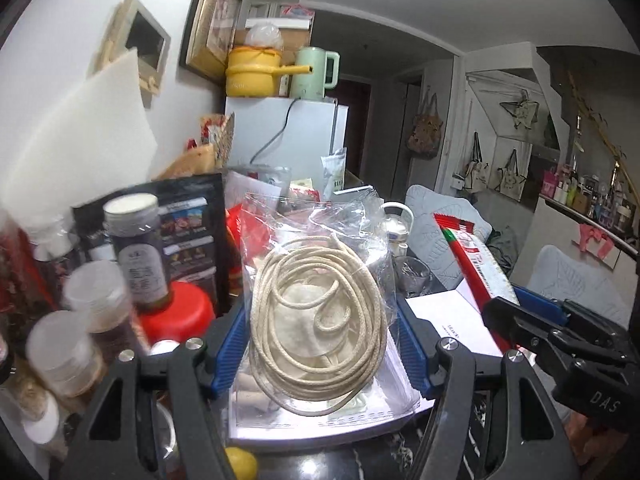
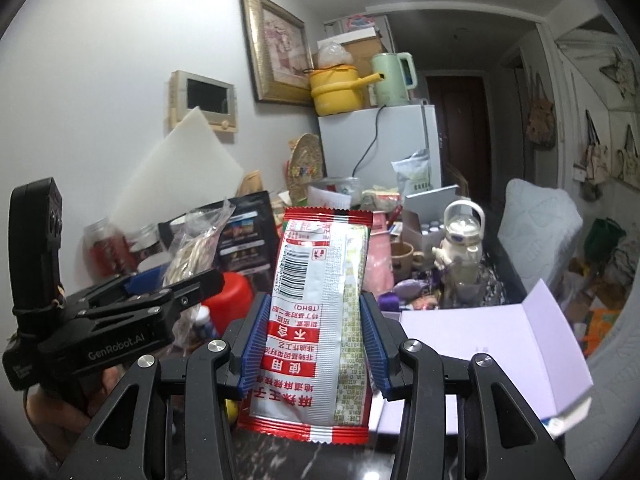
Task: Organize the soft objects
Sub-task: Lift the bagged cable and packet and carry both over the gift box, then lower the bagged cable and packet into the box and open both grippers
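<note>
Rope coil, bagged in clear plastic, is sitting between the left gripper jaws, apparently clamped; the right gripper is pinching an upright red snack packet between its pads.

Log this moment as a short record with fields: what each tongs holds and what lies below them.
left tongs: shut on clear bag of coiled cord
right tongs: shut on red and white snack packet
packet orientation: upright, print upside down, barcode near top
beneath both: open white box
left of the bag: red lid, dark jar
background: yellow pot, green kettle on fridge
</note>
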`<action>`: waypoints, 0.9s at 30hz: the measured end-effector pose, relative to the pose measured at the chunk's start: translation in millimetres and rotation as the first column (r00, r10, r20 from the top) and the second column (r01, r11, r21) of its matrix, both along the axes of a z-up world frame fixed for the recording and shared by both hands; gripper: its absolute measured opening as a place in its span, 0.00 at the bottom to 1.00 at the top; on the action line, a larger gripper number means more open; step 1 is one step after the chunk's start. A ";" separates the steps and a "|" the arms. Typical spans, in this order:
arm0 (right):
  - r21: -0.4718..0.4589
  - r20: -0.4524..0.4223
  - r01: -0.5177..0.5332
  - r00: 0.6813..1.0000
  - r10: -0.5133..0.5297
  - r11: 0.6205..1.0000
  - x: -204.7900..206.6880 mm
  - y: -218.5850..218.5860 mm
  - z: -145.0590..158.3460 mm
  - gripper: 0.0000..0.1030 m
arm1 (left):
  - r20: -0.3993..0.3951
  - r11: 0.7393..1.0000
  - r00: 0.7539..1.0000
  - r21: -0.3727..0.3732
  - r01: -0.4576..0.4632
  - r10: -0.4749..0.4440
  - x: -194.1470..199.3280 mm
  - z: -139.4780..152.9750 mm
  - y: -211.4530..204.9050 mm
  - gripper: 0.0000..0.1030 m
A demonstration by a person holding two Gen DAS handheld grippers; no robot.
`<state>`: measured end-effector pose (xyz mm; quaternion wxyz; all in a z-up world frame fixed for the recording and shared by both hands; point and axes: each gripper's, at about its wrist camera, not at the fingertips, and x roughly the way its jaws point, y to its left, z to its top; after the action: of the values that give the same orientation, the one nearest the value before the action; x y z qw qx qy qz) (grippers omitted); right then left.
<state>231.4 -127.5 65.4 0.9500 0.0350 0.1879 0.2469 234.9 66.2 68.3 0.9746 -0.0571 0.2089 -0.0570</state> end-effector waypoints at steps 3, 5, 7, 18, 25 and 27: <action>0.015 -0.021 -0.004 1.000 0.004 1.000 19.2 -0.9 -6.1 0.43 | -0.022 1.000 1.000 0.001 0.000 0.000 17.0 -7.4 -2.7 0.64; 0.013 -0.034 -0.003 0.999 0.004 1.000 33.6 -0.3 -11.9 0.43 | -0.033 1.000 0.999 0.024 -0.002 0.003 29.2 -11.9 -6.0 0.64; 0.009 -0.041 0.003 0.999 -0.003 1.000 43.8 -0.1 -16.7 0.43 | -0.047 0.999 0.999 0.039 -0.004 0.006 40.8 -17.0 -8.0 0.64; -0.051 -0.117 0.027 0.993 -0.033 0.998 93.0 1.9 -51.7 0.43 | -0.157 0.996 0.987 0.088 -0.027 0.040 103.2 -63.1 -11.2 0.64; -0.082 -0.185 0.016 0.982 -0.031 0.997 114.0 6.6 -75.3 0.43 | -0.247 0.988 0.965 0.142 -0.057 0.091 129.2 -97.3 -6.9 0.64; -0.091 -0.202 0.016 0.979 -0.034 0.996 119.0 8.1 -81.5 0.43 | -0.267 0.986 0.958 0.154 -0.061 0.101 134.0 -104.7 -5.0 0.64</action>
<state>350.3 -119.3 -16.2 0.9294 0.0199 0.2946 0.2216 369.0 61.1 -36.3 0.9395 -0.0024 0.3426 0.0067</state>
